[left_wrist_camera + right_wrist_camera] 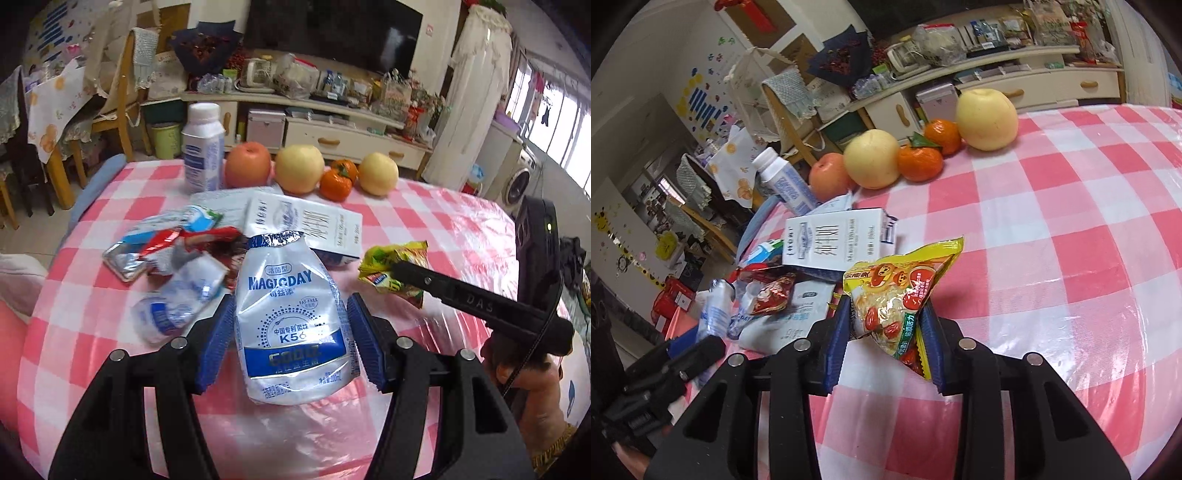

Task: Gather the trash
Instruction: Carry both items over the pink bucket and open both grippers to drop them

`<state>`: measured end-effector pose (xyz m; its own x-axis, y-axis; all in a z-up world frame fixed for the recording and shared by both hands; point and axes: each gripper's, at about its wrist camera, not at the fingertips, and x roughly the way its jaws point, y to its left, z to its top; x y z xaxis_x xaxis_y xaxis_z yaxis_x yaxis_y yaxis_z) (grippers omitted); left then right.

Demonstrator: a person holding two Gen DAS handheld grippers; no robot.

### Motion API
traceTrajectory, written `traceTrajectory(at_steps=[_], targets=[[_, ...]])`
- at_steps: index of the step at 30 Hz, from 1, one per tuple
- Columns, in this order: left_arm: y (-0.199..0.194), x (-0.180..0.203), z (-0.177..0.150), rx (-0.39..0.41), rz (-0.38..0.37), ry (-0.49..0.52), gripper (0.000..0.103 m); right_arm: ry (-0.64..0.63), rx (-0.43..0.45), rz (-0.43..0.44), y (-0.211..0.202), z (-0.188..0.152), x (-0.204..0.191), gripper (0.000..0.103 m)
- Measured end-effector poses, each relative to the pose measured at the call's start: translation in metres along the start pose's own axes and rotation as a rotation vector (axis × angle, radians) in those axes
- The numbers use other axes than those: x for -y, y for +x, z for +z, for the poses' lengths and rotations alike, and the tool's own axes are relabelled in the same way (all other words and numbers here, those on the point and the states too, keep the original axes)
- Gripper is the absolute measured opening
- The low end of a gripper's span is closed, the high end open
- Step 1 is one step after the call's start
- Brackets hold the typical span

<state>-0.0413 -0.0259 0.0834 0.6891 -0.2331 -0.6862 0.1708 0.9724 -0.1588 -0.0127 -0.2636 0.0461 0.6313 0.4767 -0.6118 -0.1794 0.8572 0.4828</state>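
The left claw (291, 343) squeezes a white and blue drink pouch (291, 314), held up over the counter (424, 221). The right claw (886, 343) pinches a yellow snack bag (897, 291). More trash, like a white milk box (831, 240), lies nearby. Fruit (871, 158) sits farther back.

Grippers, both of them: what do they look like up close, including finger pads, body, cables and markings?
Both are matte black plastic linkages with silver pivot pins and ribbed blue pads. The left gripper and right gripper look alike. In the left view, one right finger bears raised letters "DAS" and a thin black cable crosses its body.
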Motion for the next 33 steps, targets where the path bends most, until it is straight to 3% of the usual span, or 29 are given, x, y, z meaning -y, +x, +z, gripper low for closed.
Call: traceTrajectory(at_steps=[11,17,28,33], targets=[[-0.039,-0.079,0.001,0.107,0.063,-0.169,0.063,-0.133,0.014,0.03,-0.007,-0.021,-0.055,0.038],[-0.057,-0.134,0.004,0.159,0.152,-0.277,0.063,-0.209,0.007,0.053,-0.006,-0.03,-0.104,0.038],[-0.114,-0.225,0.002,0.247,0.345,-0.447,0.063,-0.447,-0.043,0.2,0.012,-0.048,-0.259,0.038],[-0.138,-0.269,-0.01,0.275,0.389,-0.566,0.063,-0.568,-0.069,0.266,0.028,-0.057,-0.337,0.038]])
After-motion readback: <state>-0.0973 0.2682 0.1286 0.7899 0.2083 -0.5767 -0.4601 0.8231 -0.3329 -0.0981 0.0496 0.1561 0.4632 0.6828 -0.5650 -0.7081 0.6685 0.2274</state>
